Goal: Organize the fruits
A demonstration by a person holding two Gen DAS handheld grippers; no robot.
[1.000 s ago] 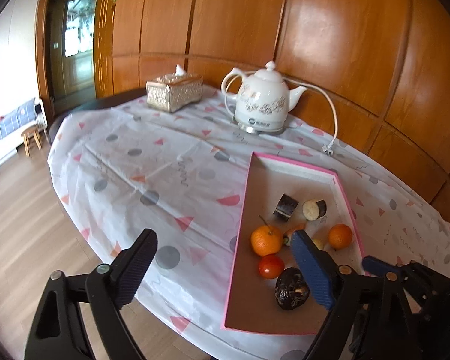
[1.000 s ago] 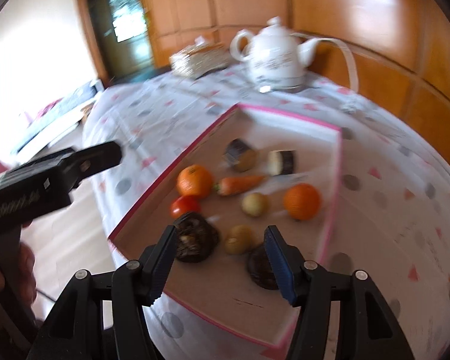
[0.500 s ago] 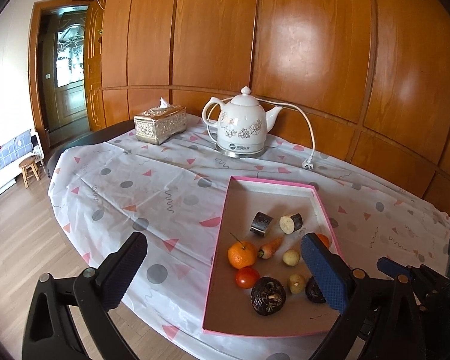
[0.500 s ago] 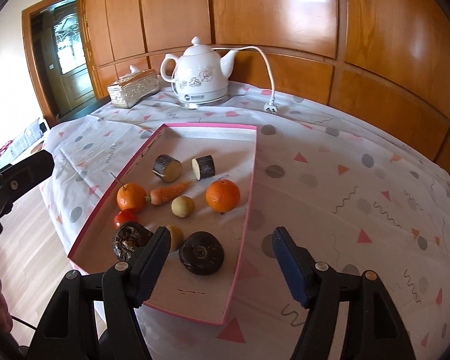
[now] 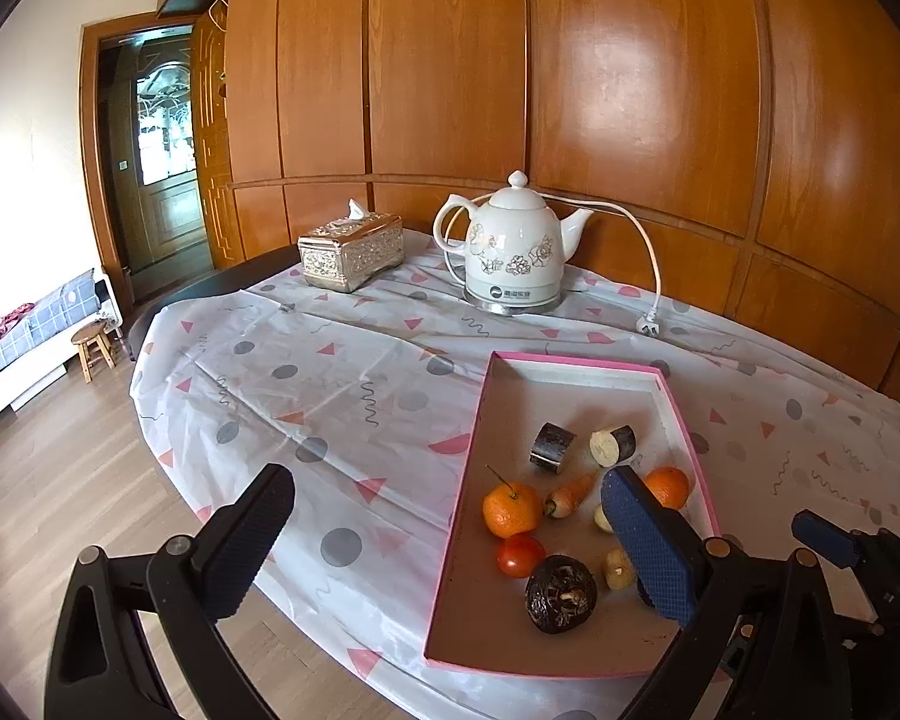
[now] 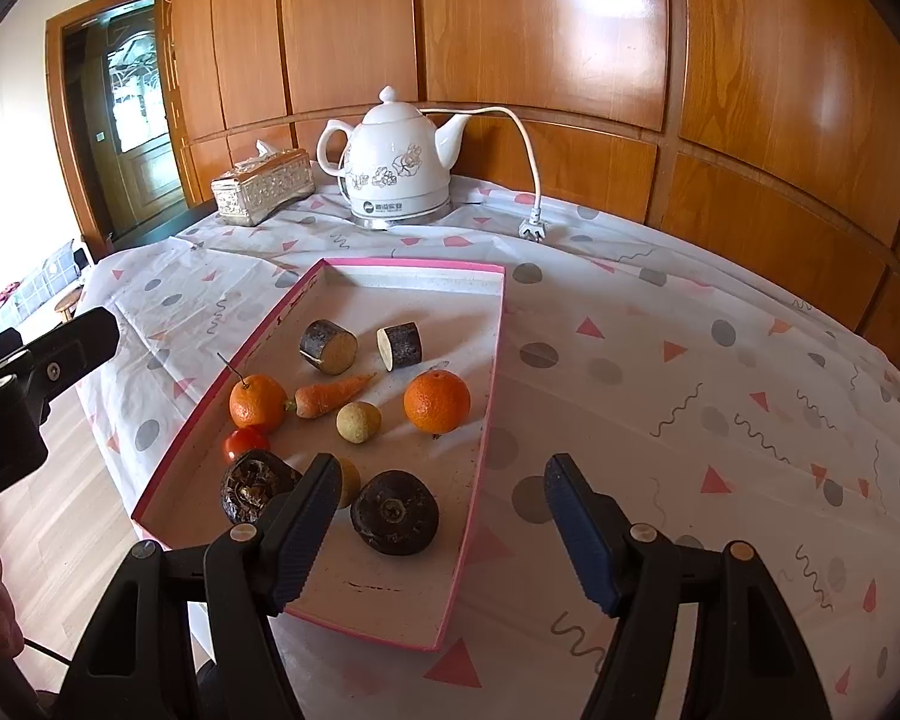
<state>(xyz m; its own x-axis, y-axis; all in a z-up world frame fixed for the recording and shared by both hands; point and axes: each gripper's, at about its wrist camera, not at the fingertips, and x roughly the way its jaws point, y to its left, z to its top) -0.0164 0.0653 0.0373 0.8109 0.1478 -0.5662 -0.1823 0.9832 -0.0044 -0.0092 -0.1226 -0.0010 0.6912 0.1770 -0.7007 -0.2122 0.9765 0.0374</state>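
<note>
Tray [image 6: 486,384] of fruit below both | left gripper [image 5: 450,546] spread, empty | right gripper [image 6: 441,525] spread, empty

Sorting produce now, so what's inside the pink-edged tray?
In the pink-edged tray: two oranges, a carrot, a tomato, two cut dark-skinned pieces, two dark round items and two small pale round ones. The right gripper's finger partly covers one.

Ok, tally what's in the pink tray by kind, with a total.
Contents of the pink tray:
Oranges: 2
Tomato: 1
Carrot: 1
Cut dark-skinned chunks: 2
Small yellowish round pieces: 2
Dark round pieces: 2
Total: 10
</note>
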